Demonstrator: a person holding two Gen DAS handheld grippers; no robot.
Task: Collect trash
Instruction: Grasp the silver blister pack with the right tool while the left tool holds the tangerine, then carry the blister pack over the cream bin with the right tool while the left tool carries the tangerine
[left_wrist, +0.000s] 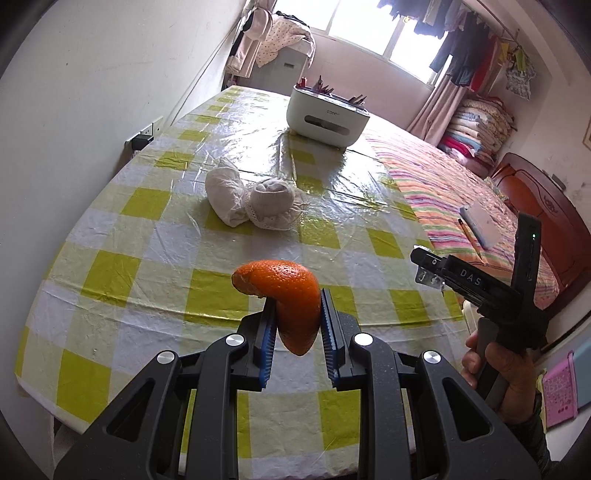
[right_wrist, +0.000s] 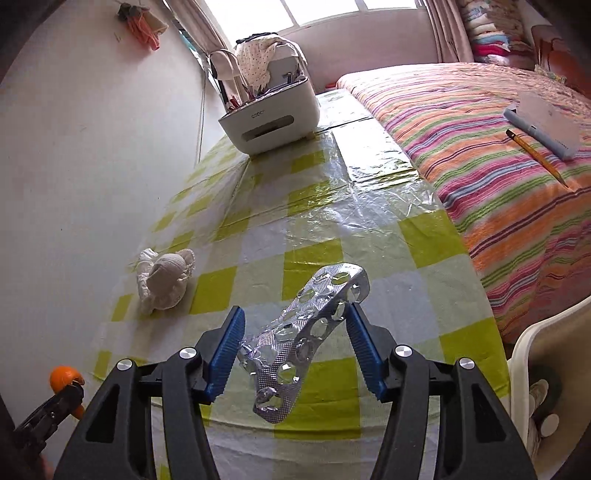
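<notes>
Two hand-held grippers are seen above a table covered in a yellow-green and white checked plastic cloth (left_wrist: 122, 266), which stretches away ahead of both sets of fingers. Beside the table, to the right of the grippers, a bed with a striped, multicoloured quilt (right_wrist: 498, 177) is seen, with a flat grey box and a yellow pencil lying on it. At the far end of the table, well ahead of the fingers, a white rounded plastic organiser box (left_wrist: 327, 114) with pens standing in its top is placed. Nearer, ahead and slightly left of the left gripper (left_wrist: 297, 328), a bundle of rolled white lace-trimmed cloth (left_wrist: 251, 201) is resting on the cloth. A curved piece of orange peel (left_wrist: 291, 295) is pinched between the blue ribbed pads of the left gripper and is held clear of the table. In the right wrist view, a crumpled silver blister pack with emptied pockets (right_wrist: 306, 336) is seen between the fingers of the right gripper (right_wrist: 295, 350); its upper edge is touched by the right pad, while a gap is left at the left pad, so the jaws are partly spread. The right gripper's handle is held by a hand (left_wrist: 506, 373) at the right edge of the left wrist view.
</notes>
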